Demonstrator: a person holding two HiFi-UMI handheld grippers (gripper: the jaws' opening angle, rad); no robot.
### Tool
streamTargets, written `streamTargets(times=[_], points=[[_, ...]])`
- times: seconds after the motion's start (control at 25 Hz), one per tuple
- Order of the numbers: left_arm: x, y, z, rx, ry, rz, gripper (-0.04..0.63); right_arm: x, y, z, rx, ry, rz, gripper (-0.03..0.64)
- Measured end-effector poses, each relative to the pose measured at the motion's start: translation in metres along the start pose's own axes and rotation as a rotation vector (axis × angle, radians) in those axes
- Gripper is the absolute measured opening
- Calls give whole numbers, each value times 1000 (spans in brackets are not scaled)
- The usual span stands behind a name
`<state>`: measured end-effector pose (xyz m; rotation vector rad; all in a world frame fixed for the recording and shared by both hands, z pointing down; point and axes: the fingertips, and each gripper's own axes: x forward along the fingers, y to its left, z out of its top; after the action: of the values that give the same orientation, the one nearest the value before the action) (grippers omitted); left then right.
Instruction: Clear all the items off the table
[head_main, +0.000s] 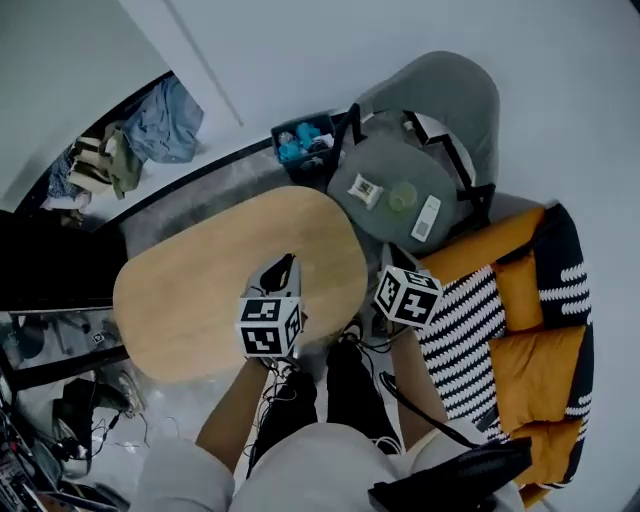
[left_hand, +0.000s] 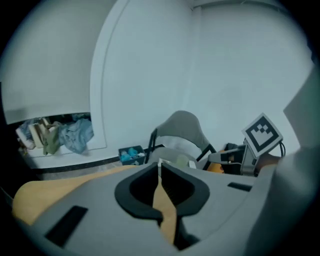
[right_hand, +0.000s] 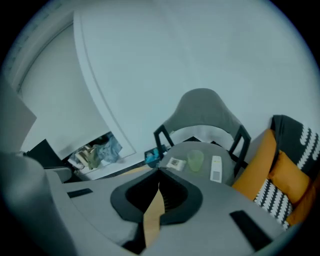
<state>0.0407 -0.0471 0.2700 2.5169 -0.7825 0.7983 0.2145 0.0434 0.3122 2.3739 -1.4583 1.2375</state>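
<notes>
- Resting on the round grey seat of a grey shell-backed chair are three small things: a white square packet with a dark print, a translucent pale-green plastic cup and a slim white remote control.
- The packet lies to the left and the remote to the right, with the cup upright between them. All three are close together but apart.
- The chair stands just beyond the far right end of the oval light-wood table.
- The left gripper, grey with black-lined jaws, has its jaws closed tip to tip with nothing between them. In the head view it shows over the table's near right part.
- The right gripper also has its jaws pressed together and holds nothing. It points toward the chair seat, with the cup and remote just past its tips in the right gripper view.
- A dark crate with blue items inside sits on the floor, left of the chair and beyond the table.
- To the right is a sofa with orange cushions and a black-and-white striped throw.
- A heap of blue and olive clothes lies far left, by the wall.
</notes>
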Motion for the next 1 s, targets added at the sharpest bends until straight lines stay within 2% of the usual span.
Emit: streamTargets(times=[0.08,0.28,0.44,0.6,0.76,1.0], points=[[-49,32,8,-38,-48,53,10,-14,52,4,-48,-14,51,23],[-164,92,13,-124,-130,126,8,-58,160,2,-144,-23,136,25],[-240,128,30,-146,-229,176,8,-92,226,4,-218,-48,175,24],[-300,150,54,-131,-335,229,8,-129,271,12,-277,-114,229,25],[-343,159,79,-125,-427,280,8,-168,307,42,-355,-223,286,25],[-379,158,78,-160,-491,393,8,-200,331,69,-430,-301,386,25]])
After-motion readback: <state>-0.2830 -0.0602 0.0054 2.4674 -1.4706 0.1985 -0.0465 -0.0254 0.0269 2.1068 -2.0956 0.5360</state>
